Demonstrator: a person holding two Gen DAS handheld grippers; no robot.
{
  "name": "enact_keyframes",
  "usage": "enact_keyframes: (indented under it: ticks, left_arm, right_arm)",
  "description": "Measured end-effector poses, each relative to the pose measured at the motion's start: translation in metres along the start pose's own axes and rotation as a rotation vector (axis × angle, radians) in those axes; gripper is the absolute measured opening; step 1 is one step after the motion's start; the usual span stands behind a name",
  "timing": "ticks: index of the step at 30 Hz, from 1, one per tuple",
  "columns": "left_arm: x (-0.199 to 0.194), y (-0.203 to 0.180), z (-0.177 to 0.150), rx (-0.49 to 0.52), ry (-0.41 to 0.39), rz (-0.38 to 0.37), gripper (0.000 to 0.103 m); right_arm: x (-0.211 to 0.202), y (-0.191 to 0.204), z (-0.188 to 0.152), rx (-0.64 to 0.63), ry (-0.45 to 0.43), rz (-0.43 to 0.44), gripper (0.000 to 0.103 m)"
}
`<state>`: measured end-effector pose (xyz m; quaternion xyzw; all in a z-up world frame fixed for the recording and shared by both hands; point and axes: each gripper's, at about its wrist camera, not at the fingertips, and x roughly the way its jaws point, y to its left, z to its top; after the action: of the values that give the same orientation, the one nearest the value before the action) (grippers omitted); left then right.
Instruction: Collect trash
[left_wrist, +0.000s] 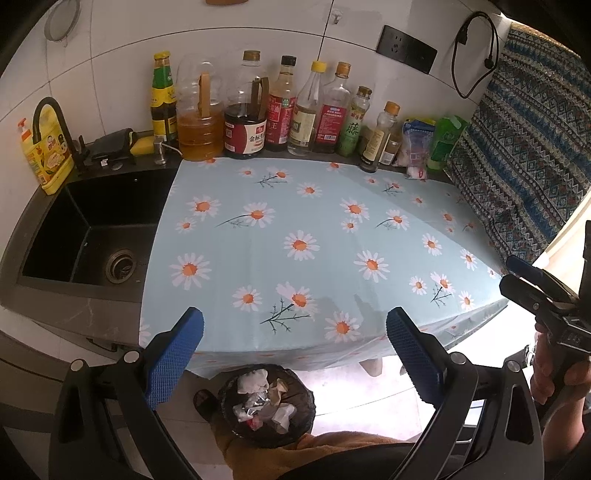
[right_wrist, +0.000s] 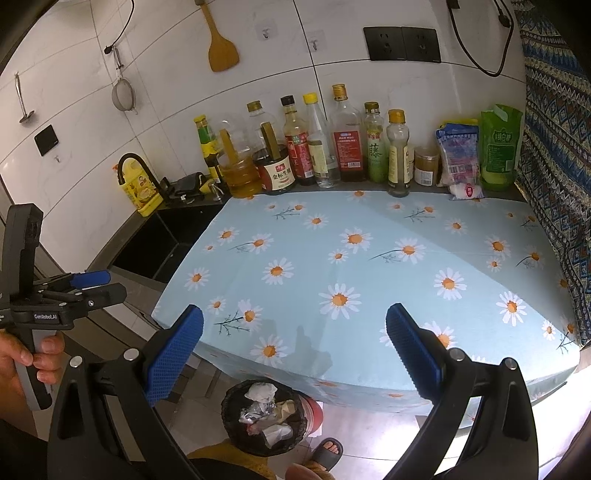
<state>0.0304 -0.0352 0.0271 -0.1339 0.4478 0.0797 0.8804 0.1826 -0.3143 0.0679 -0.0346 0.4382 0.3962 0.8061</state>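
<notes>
- Left tongs (left_wrist: 294, 345) and right tongs (right_wrist: 294, 341) are both hanging released, grasping nothing, above the daisy-cloth tabletop (left_wrist: 325, 236).
- Trash bin (left_wrist: 266, 404) is sitting on the floor, holding crumpled waste.

We read "GenRobot.AI" on the left gripper (right_wrist: 90, 284) and "藤" on a green-labelled bottle (right_wrist: 373, 146) at the worktop's back edge.

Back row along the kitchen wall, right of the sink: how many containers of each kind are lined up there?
Handled jugs: 2
Slim bottles: 6
Small jar: 1
Bags and packets: 3
Total: 12
</notes>
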Motion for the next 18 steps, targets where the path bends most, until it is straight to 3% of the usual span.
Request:
enact_keyframes:
  ticks: [18]
  left_arm:
    - [0.0042,-0.0050,0.0024,0.012,0.001,0.001,0.096]
  right_arm:
    - [0.0064,-0.0093,0.0026,0.014,0.003,0.003,0.098]
